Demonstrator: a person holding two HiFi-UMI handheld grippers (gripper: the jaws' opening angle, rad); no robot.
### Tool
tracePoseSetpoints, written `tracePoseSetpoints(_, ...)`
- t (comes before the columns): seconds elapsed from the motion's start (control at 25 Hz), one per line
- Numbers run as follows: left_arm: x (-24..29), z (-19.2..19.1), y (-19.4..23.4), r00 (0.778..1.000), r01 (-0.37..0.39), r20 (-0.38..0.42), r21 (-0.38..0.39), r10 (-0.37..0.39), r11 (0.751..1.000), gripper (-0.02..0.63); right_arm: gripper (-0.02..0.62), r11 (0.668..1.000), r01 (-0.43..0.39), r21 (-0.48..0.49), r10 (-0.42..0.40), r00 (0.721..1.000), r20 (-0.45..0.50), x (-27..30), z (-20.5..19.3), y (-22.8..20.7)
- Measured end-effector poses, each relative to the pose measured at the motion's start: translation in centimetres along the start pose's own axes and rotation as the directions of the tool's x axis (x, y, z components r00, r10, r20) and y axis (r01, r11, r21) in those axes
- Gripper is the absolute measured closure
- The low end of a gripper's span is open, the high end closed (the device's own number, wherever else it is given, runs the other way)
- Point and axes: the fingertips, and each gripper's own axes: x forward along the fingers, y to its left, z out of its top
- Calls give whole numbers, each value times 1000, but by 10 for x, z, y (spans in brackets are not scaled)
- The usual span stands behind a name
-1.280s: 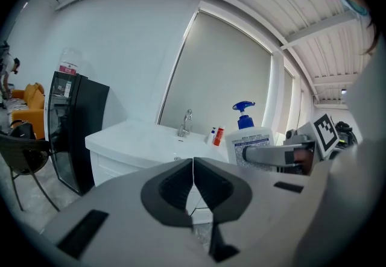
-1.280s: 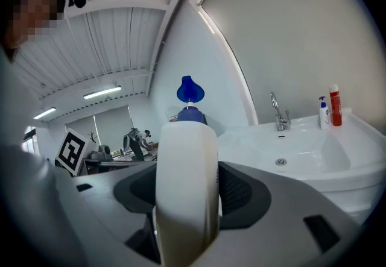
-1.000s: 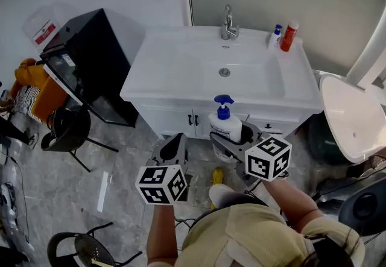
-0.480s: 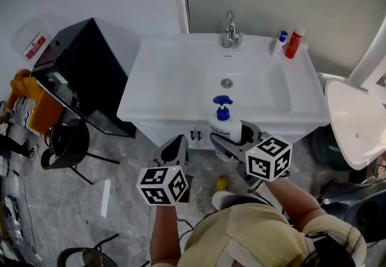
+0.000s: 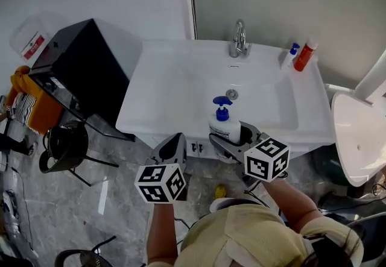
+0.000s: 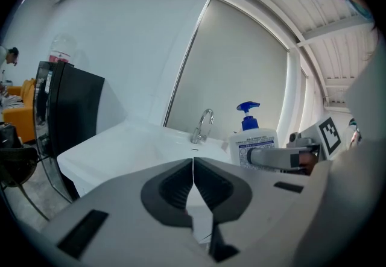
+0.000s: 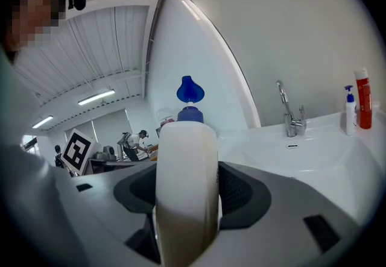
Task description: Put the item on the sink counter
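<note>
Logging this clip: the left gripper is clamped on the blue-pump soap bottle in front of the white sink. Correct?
Wrong gripper. The right gripper is clamped on the blue-pump soap bottle in front of the white sink; the right gripper view shows it. The left gripper is shut on nothing.

Left gripper (image 5: 174, 144), jaws together; right gripper (image 5: 234, 140), jaws tight around soap bottle (image 5: 224, 126).

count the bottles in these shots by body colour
white bottles: 2, the pump bottle held in the right gripper and a small bottle at the back
red bottles: 1, the red bottle beside the small one
total: 3
</note>
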Motion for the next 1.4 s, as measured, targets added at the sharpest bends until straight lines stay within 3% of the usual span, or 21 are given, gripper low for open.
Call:
tracePoseSetpoints(0.68,68,34,41,1000,-26,2,7,26,1000,568,316,999,34,19,-34,999,3,51,24,-61)
tracePoseSetpoints(1.4,146,82,140,992,93,-91,45,-88,995,568,316,972,215,93,-221,974,51,150,66,-112)
